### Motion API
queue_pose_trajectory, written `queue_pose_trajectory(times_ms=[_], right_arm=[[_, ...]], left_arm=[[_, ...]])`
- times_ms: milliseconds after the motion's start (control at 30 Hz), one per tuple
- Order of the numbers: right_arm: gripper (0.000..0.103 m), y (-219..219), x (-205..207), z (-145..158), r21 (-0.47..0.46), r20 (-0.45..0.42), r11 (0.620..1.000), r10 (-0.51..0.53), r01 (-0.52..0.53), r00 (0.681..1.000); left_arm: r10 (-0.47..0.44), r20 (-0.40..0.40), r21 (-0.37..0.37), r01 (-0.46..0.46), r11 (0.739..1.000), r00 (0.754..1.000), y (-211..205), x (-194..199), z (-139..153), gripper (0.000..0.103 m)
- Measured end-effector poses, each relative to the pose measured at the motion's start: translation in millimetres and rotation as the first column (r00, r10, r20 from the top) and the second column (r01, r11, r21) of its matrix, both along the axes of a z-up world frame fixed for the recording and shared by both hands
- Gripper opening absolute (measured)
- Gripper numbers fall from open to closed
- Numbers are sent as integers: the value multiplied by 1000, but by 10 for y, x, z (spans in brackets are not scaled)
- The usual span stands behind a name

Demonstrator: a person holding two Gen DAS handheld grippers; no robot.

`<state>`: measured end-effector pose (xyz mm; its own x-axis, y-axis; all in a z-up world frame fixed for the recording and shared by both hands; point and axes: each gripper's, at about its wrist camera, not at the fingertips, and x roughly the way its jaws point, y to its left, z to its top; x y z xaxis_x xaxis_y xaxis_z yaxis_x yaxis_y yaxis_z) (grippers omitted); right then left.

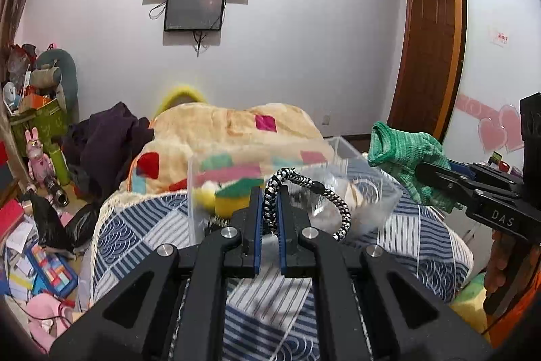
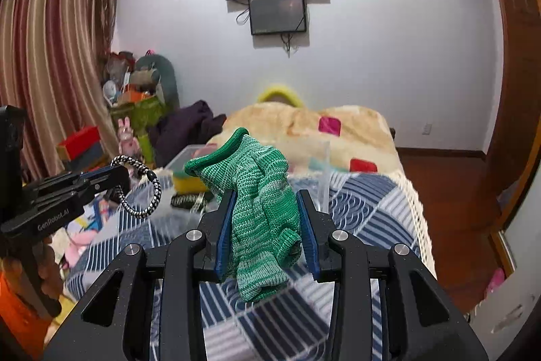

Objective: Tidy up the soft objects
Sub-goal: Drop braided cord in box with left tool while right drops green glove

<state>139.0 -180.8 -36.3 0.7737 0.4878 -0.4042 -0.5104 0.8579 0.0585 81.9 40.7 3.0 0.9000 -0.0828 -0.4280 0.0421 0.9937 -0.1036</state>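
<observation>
left gripper (image 1: 269, 192) raised over bed (image 1: 270, 293), jaws pinching braided cord (image 1: 306, 183); right gripper (image 2: 267, 212) level, jaws pinching green knit garment (image 2: 260, 208) | clear bin (image 1: 358, 178) contents blurred

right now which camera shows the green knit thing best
The right wrist view: the green knit piece fills the centre, clamped in the right gripper. The left wrist view shows it small at the right edge.
</observation>
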Motion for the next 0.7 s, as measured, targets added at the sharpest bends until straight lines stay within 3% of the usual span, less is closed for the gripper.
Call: queue_pose_trajectory(times_ms=[333, 700], right_arm=[[33, 176, 279, -25, -9, -17, 999, -37, 37, 999], [33, 282, 500, -362, -57, -141, 998, -28, 21, 990]], left_arm=[[32, -26, -22, -32, 999, 999, -13, 448, -61, 7], [18, -153, -21, -21, 1000, 988, -53, 867, -479, 7]])
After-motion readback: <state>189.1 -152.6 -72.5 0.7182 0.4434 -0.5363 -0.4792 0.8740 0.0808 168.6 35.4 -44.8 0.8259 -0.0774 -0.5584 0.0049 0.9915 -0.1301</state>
